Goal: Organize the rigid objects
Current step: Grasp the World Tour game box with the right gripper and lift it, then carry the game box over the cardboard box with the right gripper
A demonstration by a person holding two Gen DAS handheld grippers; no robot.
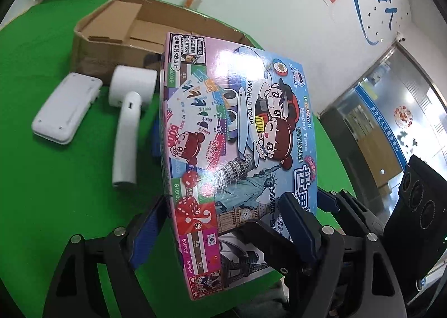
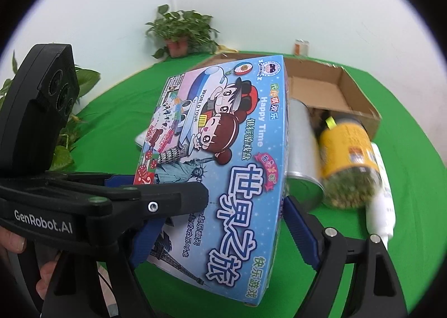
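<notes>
Green cloth on the table, crowded on both sides of a colourful cartoon-printed board game box, which was held tilted above it, clear of the surface. Clamped on that box at its near end: left gripper and right gripper, blue pads pressed against opposite long edges, one black finger of the left gripper lying across the printed lid in the right wrist view. Beside the box on one side lay a white handheld appliance with a round head and a flat white plastic case; on the other side, on their sides, a shiny metal can, a yellow-labelled clear jar of greenish bits and a white squeeze tube, all blurred. Beyond stood an open brown cardboard carton, showing only its own flaps inside, its near corner hidden by the raised box. Could not make out the small orange-labelled container by the wall near a potted green plant.
</notes>
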